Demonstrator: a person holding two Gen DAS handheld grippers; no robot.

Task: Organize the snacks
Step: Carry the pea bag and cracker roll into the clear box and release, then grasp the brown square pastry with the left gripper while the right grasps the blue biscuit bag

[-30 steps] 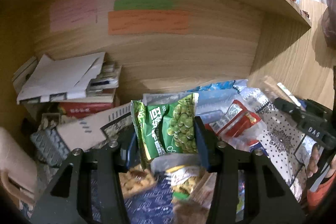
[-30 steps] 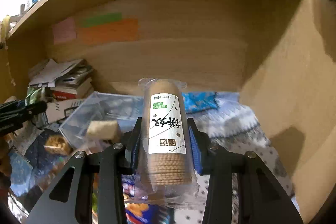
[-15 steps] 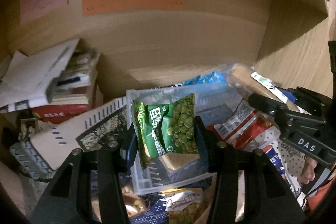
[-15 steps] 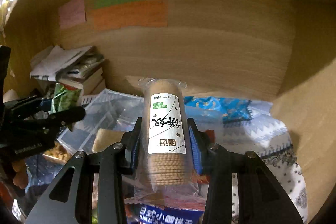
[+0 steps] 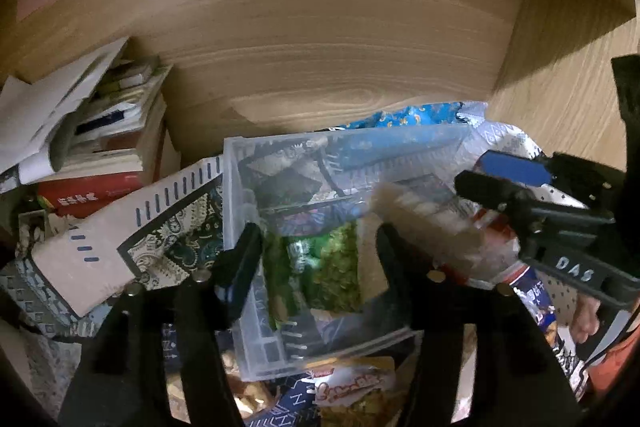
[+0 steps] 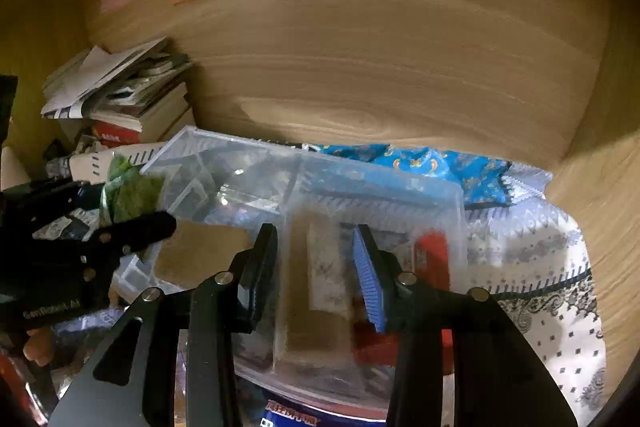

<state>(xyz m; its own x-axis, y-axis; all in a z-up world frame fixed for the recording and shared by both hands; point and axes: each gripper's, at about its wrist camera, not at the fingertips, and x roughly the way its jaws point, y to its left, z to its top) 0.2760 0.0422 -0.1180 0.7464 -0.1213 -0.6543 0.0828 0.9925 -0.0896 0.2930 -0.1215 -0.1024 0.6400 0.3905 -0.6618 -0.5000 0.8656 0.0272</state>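
Your left claw (image 5: 318, 259) has just been opening: a second ago its pads pinched the green pea packet (image 5: 320, 267) above the heap, and now the jaws stand apart on either side of it, the packet blurred between them and low inside the clear plastic bin (image 5: 236, 211). The pads no longer look pressed on the bag, so I judge it let go and dropping into the bin's left part. In the right wrist view the same packet (image 6: 128, 195) shows at middle left, beside the left claw's fingers (image 6: 156, 223).

Your right claw (image 6: 316, 267) is clenched on the cracker sleeve (image 6: 316, 283), as it was a second ago, but it now sits lower and farther in, over the bin (image 6: 456, 195) near the frame's centre. A tan wrapped block (image 6: 200, 255) already lies in the bin to its left, a red packet (image 6: 432, 255) to its right.

So one snack is as good as binned. The sleeve is not yet released; loosen the right claw only once it is inside the walls.
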